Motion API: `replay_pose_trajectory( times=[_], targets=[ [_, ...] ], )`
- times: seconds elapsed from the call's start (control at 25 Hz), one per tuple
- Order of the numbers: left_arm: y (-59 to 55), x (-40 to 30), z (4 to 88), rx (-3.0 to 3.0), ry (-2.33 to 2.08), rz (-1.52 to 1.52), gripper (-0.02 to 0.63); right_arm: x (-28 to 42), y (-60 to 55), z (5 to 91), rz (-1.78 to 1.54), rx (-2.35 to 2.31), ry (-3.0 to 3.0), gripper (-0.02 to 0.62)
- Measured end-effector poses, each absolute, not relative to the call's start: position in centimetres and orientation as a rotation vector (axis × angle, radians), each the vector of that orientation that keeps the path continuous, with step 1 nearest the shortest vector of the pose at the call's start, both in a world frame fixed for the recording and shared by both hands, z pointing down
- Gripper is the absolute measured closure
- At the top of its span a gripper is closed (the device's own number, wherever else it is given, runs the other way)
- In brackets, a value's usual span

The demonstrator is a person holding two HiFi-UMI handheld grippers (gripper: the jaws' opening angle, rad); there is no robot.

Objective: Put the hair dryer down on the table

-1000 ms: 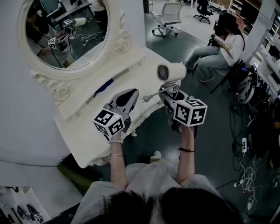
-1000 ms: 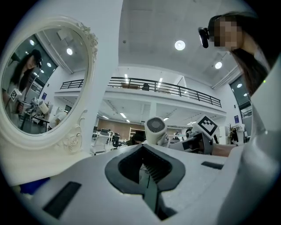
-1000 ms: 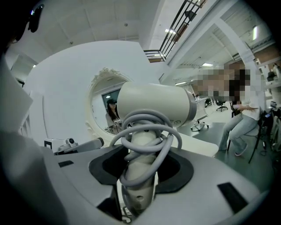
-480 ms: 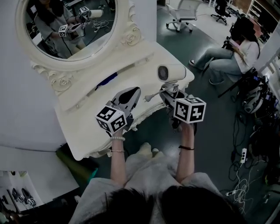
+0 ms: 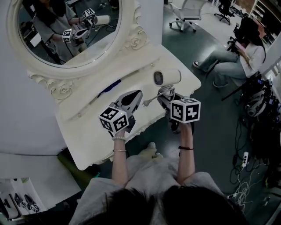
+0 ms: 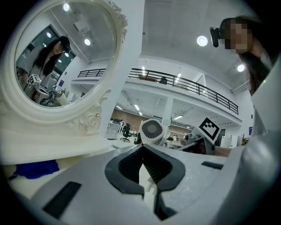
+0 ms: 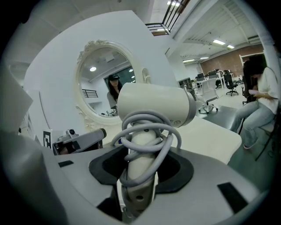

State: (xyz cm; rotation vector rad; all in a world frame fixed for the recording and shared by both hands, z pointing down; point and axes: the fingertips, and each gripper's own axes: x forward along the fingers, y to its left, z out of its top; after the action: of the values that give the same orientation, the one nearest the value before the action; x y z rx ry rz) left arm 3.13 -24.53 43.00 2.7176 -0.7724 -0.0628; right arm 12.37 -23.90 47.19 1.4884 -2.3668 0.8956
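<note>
My right gripper (image 5: 167, 95) is shut on the handle of a cream hair dryer (image 5: 167, 78), which stands upright over the right end of the white dressing table (image 5: 85, 140). The grey cord (image 7: 147, 132) is coiled round the handle, and its plug (image 5: 147, 102) sticks out to the left. In the right gripper view the dryer's barrel (image 7: 151, 105) fills the middle above the jaws (image 7: 140, 176). My left gripper (image 5: 134, 96) hovers just left of it over the table, jaws shut and empty (image 6: 142, 151). From the left gripper view I see the dryer's rear grille (image 6: 152, 131).
An ornate oval mirror (image 5: 66, 35) backs the table, with a blue item (image 5: 110, 86) on the ledge under it. A person sits to the right (image 5: 239, 52), an office chair (image 5: 189, 11) stands behind, and cables and power strips (image 5: 246, 158) lie on the floor.
Both grippers have sunk and moved in over the table. The hair dryer, earlier past the table's right edge, now stands above its top. Neither grip has changed.
</note>
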Motion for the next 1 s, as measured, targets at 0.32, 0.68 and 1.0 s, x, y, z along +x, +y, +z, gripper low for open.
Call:
replay_pose_trajectory(
  times=[0.32, 0.68, 1.0],
  targets=[
    [-26.9, 2.2, 45.8, 2.648, -0.772, -0.03, 0.601, 11.6, -26.1, 50.4, 0.956, 1.445, -2.303, 0.413],
    [-28.8, 1.7, 49.0, 2.526, -0.846, -0.037, 0.601, 11.3, -28.3, 53.6, 0.984, 1.315, -2.233, 0.413],
    [-29.9, 2.5, 51.3, 2.438, -0.865, -0.042, 0.601, 11.7, -30.3, 56.0, 0.976, 1.235, -2.178, 0.413]
  ],
)
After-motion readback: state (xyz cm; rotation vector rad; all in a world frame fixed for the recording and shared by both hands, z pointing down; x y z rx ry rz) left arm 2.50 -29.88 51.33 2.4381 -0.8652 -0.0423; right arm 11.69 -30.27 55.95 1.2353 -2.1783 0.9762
